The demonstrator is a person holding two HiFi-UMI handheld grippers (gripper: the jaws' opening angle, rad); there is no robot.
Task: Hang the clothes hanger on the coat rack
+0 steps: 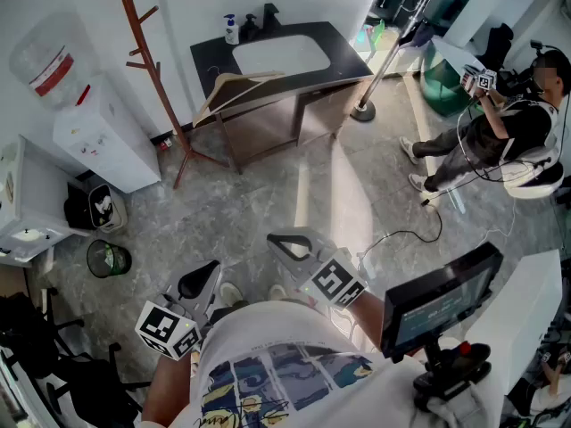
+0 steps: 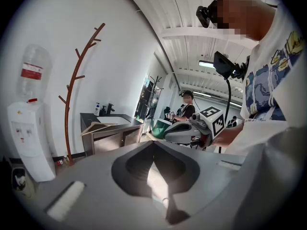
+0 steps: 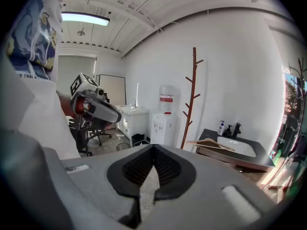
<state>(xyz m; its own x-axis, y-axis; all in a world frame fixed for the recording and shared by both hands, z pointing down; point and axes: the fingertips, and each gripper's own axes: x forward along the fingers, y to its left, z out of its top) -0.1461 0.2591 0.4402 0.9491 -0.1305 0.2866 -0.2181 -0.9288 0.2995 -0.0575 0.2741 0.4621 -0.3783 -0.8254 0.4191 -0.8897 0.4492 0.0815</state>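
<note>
A wooden clothes hanger [image 1: 234, 92] lies on the left end of the dark sink counter [image 1: 339, 47], far from both grippers. The brown branch-like coat rack [image 1: 147, 61] stands left of the counter by the white wall. My left gripper [image 1: 202, 279] and right gripper [image 1: 287, 243] are held close to my body, both shut with nothing between the jaws. The left gripper view shows its gripper [image 2: 153, 150] with jaw tips meeting, the coat rack [image 2: 76, 90] and the hanger [image 2: 98, 127] beyond. The right gripper view shows its gripper [image 3: 153, 152], the coat rack [image 3: 192, 99] and the hanger [image 3: 211, 143].
A water dispenser [image 1: 89, 123] stands left of the rack, with a small bin [image 1: 109, 259] nearer me. A pole stand [image 1: 384, 65] rises right of the counter. A seated person [image 1: 508, 132] is at far right. A monitor [image 1: 437, 301] stands beside me, and a cable [image 1: 401, 234] crosses the floor.
</note>
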